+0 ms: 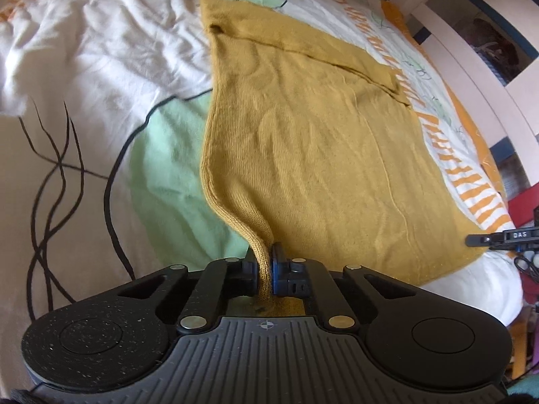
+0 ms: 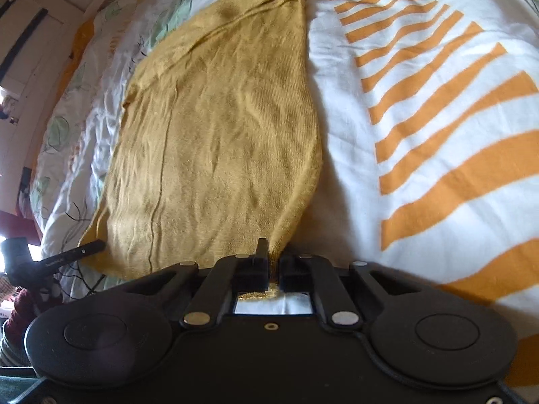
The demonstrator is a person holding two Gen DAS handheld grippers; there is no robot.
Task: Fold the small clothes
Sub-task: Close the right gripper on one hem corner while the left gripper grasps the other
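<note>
A mustard-yellow knit garment (image 1: 313, 141) lies spread flat on a bed, with a sleeve folded across its far end. My left gripper (image 1: 264, 266) is shut on the garment's near left corner, where the hem bunches into a roll between the fingers. In the right wrist view the same garment (image 2: 219, 134) stretches away from me. My right gripper (image 2: 274, 262) is shut on its near right corner. The right gripper's finger shows at the right edge of the left wrist view (image 1: 485, 238), and the left gripper's finger shows at the left edge of the right wrist view (image 2: 77, 250).
The bed cover (image 1: 101, 67) is white with green patches, black lines and orange stripes (image 2: 438, 118), and is wrinkled at the far left. A white bed frame or wall (image 1: 488, 77) runs along the far side. Red and dark clutter (image 1: 525, 202) sits past the bed's edge.
</note>
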